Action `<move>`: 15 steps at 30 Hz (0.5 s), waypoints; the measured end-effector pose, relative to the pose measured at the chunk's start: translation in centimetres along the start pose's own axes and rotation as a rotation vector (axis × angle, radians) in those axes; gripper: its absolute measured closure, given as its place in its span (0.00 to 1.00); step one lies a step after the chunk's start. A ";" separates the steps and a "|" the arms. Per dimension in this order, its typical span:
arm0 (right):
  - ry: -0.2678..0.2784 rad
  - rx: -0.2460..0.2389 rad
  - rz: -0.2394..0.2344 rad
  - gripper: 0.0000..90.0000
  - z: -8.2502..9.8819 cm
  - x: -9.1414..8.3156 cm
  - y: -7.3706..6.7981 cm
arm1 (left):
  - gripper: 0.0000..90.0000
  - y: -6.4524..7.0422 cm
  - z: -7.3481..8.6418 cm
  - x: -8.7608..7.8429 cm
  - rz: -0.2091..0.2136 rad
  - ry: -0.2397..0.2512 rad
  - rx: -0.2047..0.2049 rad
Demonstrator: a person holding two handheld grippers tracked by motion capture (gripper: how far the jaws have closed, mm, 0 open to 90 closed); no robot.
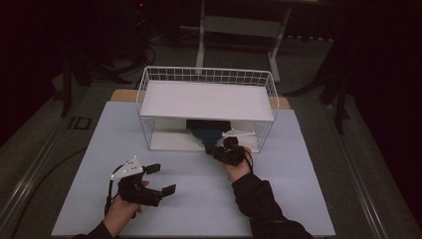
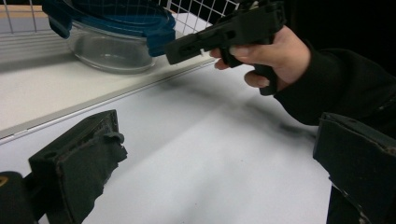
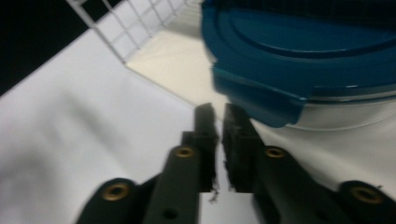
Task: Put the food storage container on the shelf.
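White bench (image 1: 199, 199) carries a wire rack (image 1: 206, 107) in a dark room; left tongs (image 1: 161, 179) gape empty, right tongs (image 3: 218, 116) stand barely parted, empty, beside the rack's blue-lidded box (image 3: 299, 56).

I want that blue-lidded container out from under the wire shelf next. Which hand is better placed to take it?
Right. The right claw sits at the shelf's open front, its tips just beside the container. The left claw rests wide open, farther back on the table.
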State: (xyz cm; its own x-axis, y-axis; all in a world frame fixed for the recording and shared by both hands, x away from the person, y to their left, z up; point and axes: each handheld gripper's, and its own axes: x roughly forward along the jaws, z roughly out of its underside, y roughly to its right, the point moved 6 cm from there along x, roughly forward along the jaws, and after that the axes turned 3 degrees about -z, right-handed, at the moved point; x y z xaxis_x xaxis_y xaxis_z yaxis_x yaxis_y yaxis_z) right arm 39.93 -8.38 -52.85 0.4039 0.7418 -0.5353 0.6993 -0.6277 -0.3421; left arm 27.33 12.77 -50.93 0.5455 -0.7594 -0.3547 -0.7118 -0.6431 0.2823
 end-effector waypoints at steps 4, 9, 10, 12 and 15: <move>0.025 -0.008 0.019 0.56 0.4 -1.1 -0.5 | 0.02 0.0 0.0 0.0 0.005 0.002 0.002; 0.071 -0.028 -0.030 0.24 1.0 -2.2 -1.3 | 0.02 0.2 0.0 0.1 0.015 -0.001 0.006; 0.068 -0.026 -0.041 0.21 1.1 -2.4 -1.5 | 0.02 0.2 0.0 0.2 0.016 -0.003 0.010; 0.075 -0.028 -0.079 0.17 1.4 -2.8 -1.8 | 0.02 0.3 0.0 0.1 0.020 0.001 0.009; 0.075 -0.043 -0.070 0.17 1.8 -3.4 -2.0 | 0.02 0.4 0.0 0.1 0.021 0.002 0.014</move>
State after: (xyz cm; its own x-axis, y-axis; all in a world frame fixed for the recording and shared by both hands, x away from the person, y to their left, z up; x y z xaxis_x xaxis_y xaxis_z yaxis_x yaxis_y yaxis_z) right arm 36.14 -10.04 -51.74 0.3949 0.8003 -0.4512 0.7512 -0.5640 -0.3429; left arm 27.09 12.45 -50.79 0.5310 -0.7732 -0.3467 -0.7294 -0.6253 0.2775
